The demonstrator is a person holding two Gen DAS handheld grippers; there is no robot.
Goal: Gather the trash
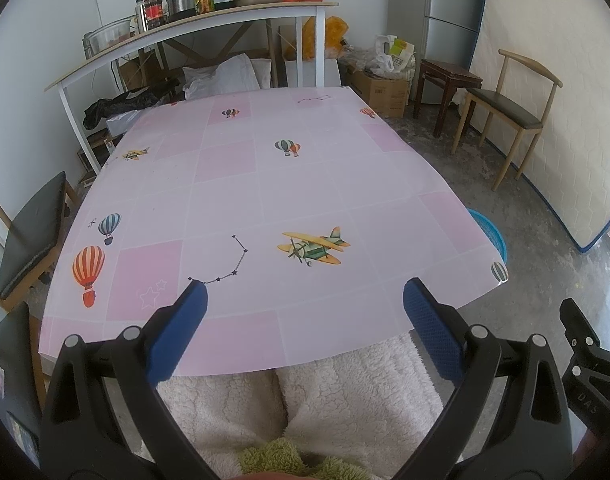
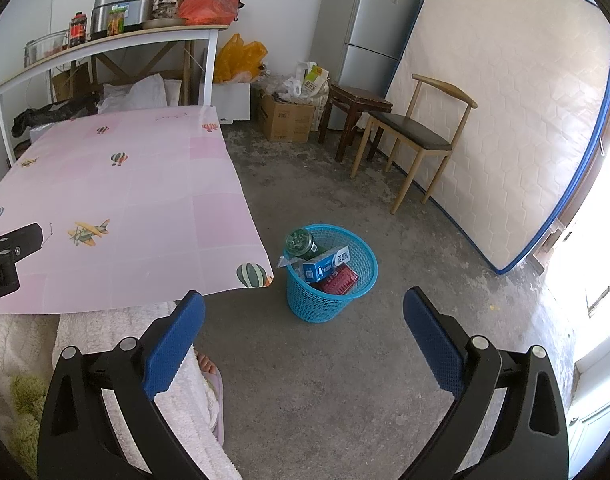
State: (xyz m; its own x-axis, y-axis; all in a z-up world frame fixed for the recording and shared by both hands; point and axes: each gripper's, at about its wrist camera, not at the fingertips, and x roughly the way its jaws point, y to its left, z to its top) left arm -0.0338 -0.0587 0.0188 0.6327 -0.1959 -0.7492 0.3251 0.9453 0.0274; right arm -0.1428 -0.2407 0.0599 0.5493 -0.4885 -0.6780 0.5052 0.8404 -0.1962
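A blue mesh waste basket (image 2: 357, 292) stands on the concrete floor beside the table's near right corner. Inside it lie a green bottle (image 2: 299, 241), a blue and white carton (image 2: 327, 265) and a red package (image 2: 339, 279). My right gripper (image 2: 303, 320) hangs open above the floor in front of the basket, holding nothing. My left gripper (image 1: 305, 308) is open over the near edge of the pink table (image 1: 265, 184), nothing between its fingers. Only the basket's rim (image 1: 489, 232) peeks past the table in the left wrist view.
A person in white fleecy trousers (image 1: 305, 392) sits at the table's near edge, one slippered foot (image 2: 211, 372) on the floor. Wooden chairs (image 2: 417, 136) (image 1: 29, 240), a stool (image 2: 355, 112), a cardboard box (image 2: 287, 120), a fridge (image 2: 369, 24), a leaning mattress (image 2: 505, 120) and a cluttered shelf (image 2: 105, 44) ring the room.
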